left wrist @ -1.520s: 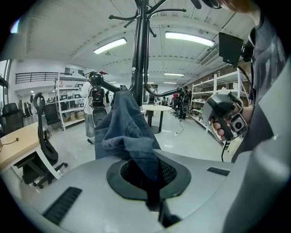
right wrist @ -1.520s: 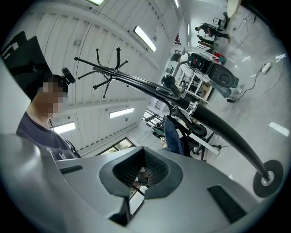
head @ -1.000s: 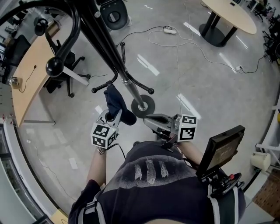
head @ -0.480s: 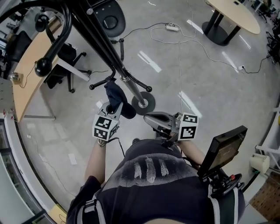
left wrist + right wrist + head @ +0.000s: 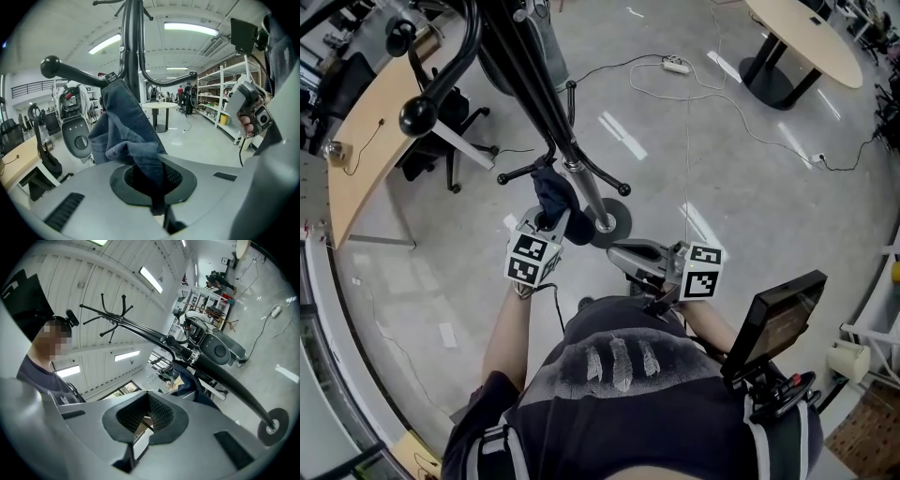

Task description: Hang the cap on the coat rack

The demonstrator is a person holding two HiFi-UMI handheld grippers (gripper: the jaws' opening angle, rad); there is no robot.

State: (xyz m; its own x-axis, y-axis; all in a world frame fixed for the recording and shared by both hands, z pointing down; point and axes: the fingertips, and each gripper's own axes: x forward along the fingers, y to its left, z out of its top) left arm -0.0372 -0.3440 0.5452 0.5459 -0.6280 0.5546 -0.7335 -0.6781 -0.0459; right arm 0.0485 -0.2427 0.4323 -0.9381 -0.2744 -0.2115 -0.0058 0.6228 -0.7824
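A dark blue denim cap (image 5: 555, 192) hangs crumpled from my left gripper (image 5: 549, 219), which is shut on it, right beside the black coat rack pole (image 5: 546, 103). In the left gripper view the cap (image 5: 126, 131) rises out of the shut left gripper (image 5: 157, 190), close under a knobbed hook arm (image 5: 50, 67) of the coat rack (image 5: 133, 47). My right gripper (image 5: 621, 255) is held lower, near the rack's round base (image 5: 606, 224), shut on nothing. From the right gripper (image 5: 146, 422) view, the slanting coat rack pole (image 5: 225, 376) and the cap (image 5: 190, 383) are ahead.
A wooden desk (image 5: 366, 141) with office chairs (image 5: 441, 155) stands to the left. A round table (image 5: 806, 33) is at the far right, with a power strip (image 5: 675, 64) and cables on the floor. A black screen (image 5: 773, 323) sits at my right hip.
My left gripper has carried the cap forward and closer to the rack's pole. The right gripper has stayed where it was.
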